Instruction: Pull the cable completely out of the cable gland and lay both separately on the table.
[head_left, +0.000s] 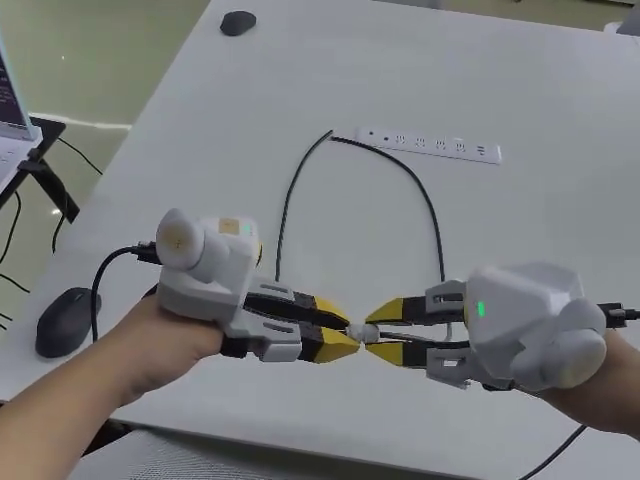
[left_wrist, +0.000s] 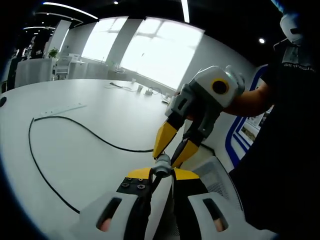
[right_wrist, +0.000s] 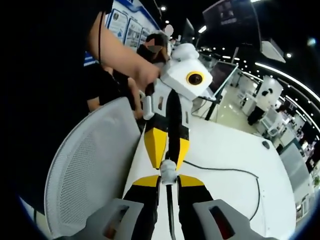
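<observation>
Both pinching, lower centre: left claw on the small grey plastic cable gland, right claw on the thin black cable, likely limp, beside it.

Cable gland, seemingly between yellow fingers

Even overhead light floods the white table; shadows on it are faint and soft, and the black cable reads crisp. In the left gripper view the windows blow out to white glare. The 2 gripper views bend hard at the edges, their nearest foreground soft, the person's clothing sunk in black.
</observation>
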